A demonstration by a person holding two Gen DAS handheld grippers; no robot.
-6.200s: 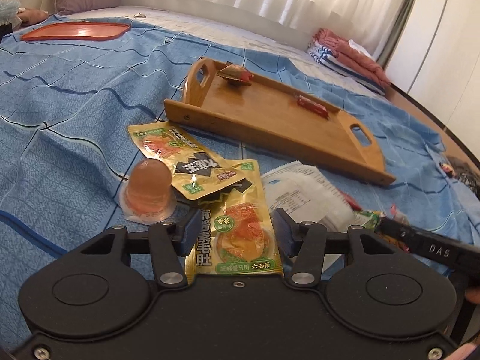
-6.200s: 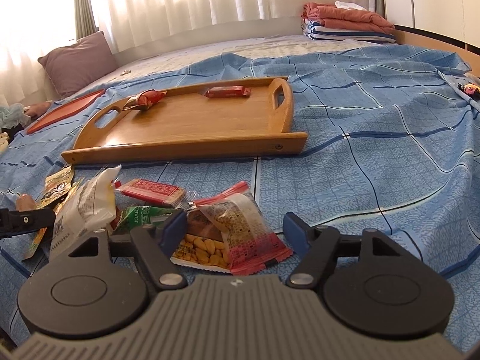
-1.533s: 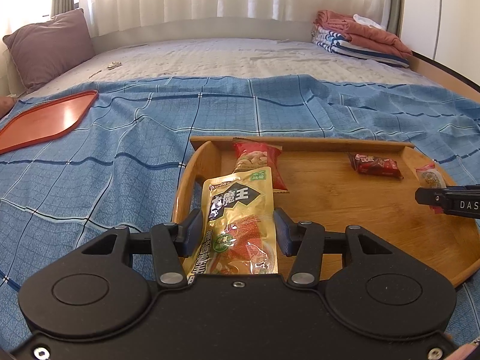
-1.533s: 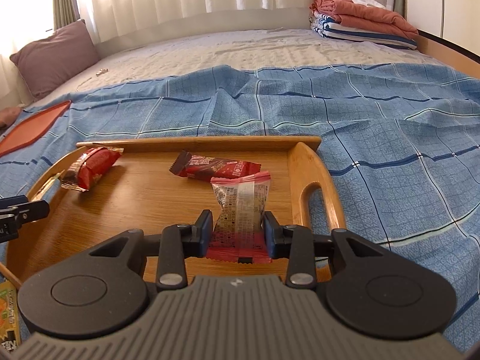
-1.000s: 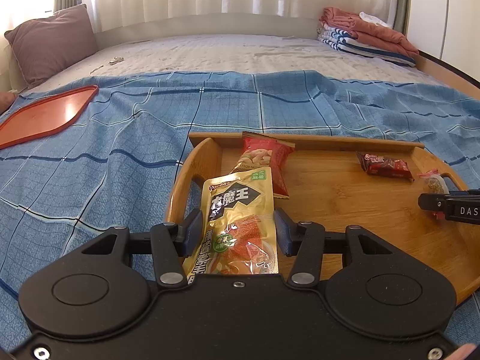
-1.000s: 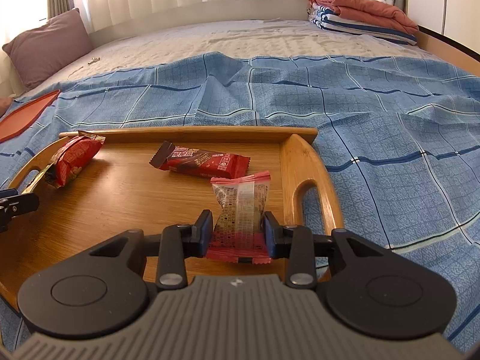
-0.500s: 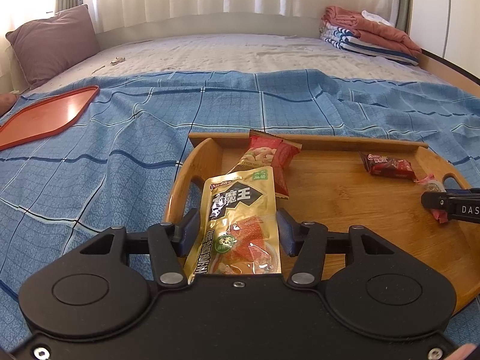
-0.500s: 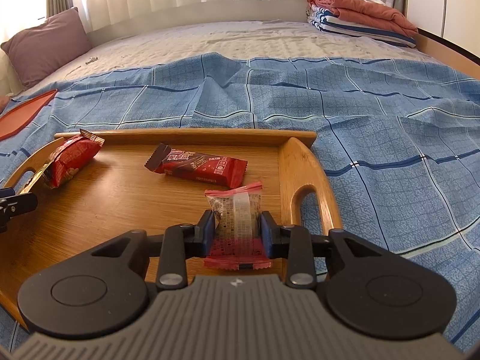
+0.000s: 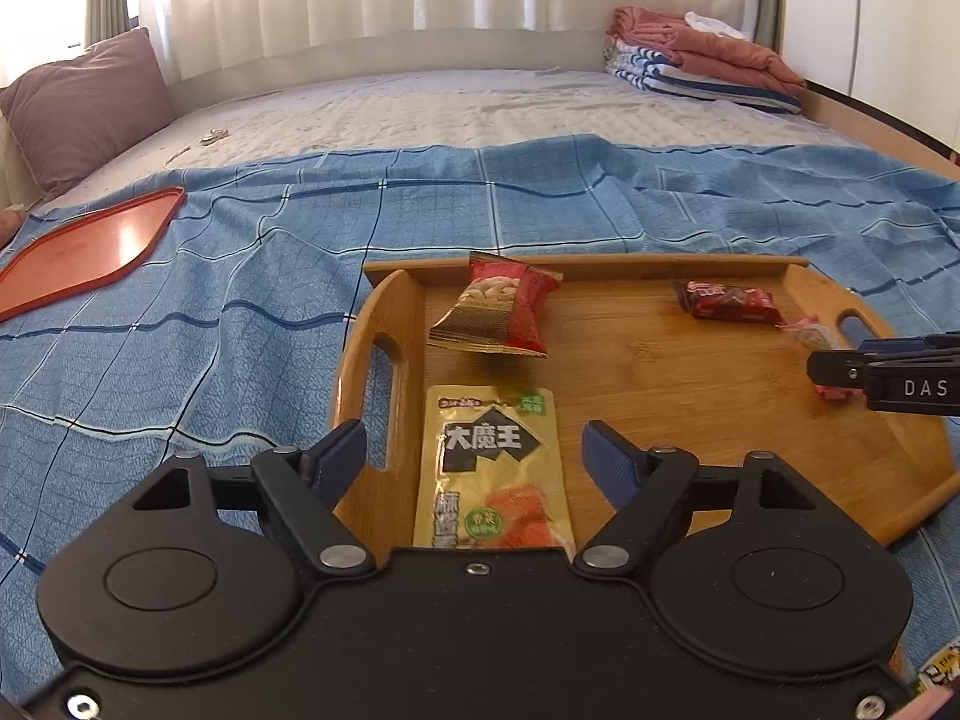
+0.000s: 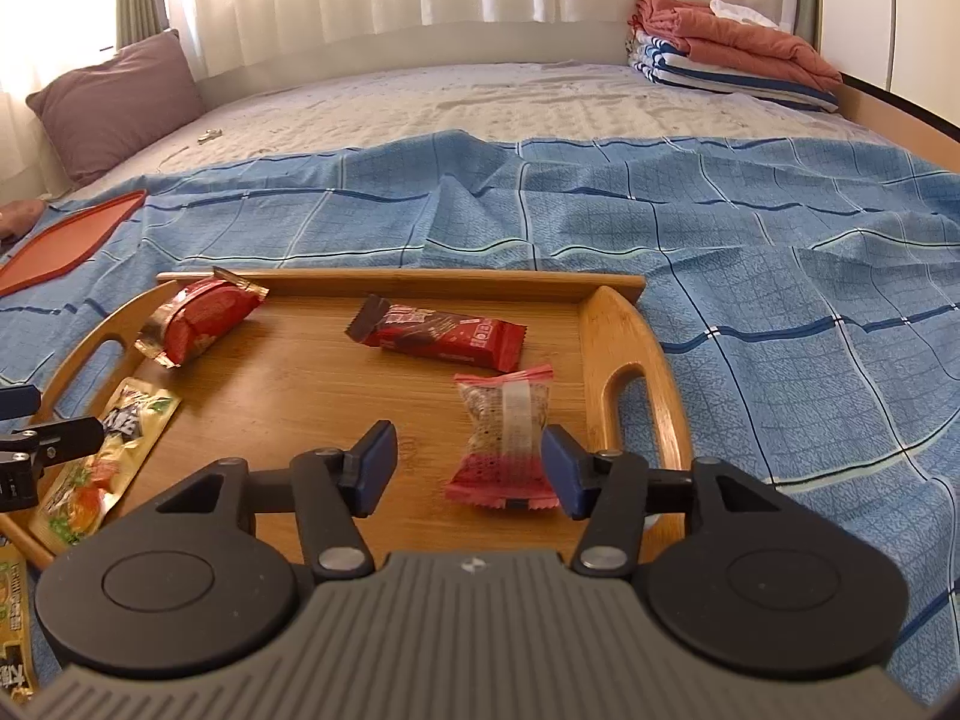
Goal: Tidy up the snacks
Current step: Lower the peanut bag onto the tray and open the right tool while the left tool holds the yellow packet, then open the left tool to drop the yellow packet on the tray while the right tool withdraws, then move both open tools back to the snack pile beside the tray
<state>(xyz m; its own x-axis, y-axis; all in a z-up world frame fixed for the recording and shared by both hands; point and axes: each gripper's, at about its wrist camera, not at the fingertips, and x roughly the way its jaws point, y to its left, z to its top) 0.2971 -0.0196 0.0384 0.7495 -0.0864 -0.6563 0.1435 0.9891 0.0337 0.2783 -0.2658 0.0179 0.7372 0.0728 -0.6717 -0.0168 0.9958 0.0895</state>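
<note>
A wooden tray [image 9: 690, 396] lies on the blue bedspread; it also shows in the right wrist view [image 10: 312, 378]. My left gripper [image 9: 474, 465] is open, with the yellow snack packet [image 9: 495, 468] lying flat on the tray between its fingers. My right gripper [image 10: 471, 468] is open, and the red-and-clear peanut candy pack [image 10: 504, 438] lies on the tray beside its right finger [image 10: 561, 471]. A red peanut bag [image 9: 501, 315] and a dark red chocolate bar [image 10: 438, 339] lie further back on the tray.
An orange plastic tray [image 9: 84, 249] lies at the far left on the bedspread [image 10: 780, 276]. A purple pillow [image 9: 84, 102] and folded blankets [image 9: 696, 69] are at the back. Another yellow packet [image 10: 15, 618] lies off the tray at my lower left.
Both grippers have opened and let go of their packets, which now lie on the tray. Both grippers have pulled back slightly.
</note>
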